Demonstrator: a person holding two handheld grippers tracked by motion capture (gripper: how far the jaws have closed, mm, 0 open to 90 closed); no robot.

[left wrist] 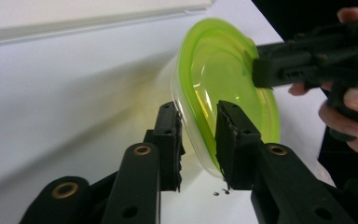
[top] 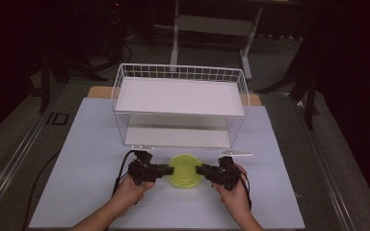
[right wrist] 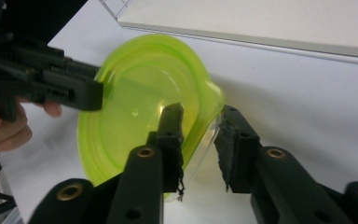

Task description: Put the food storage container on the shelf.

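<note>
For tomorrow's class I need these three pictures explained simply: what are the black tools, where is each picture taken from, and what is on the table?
A person sits at a white table and holds a black hand-held gripper in each hand, a two-jawed clamp worked by squeezing. The high view looks down from above: the left hand-held gripper and the right hand-held gripper meet a green plastic bowl from opposite sides. The other two pictures come from small cameras riding on each tool, looking along its jaws. In the left gripper view, the bowl's rim sits between the jaws, which seem closed on it; the right gripper view shows the same on the opposite rim. Behind the bowl stands a white wire rack with two shelves.
</note>
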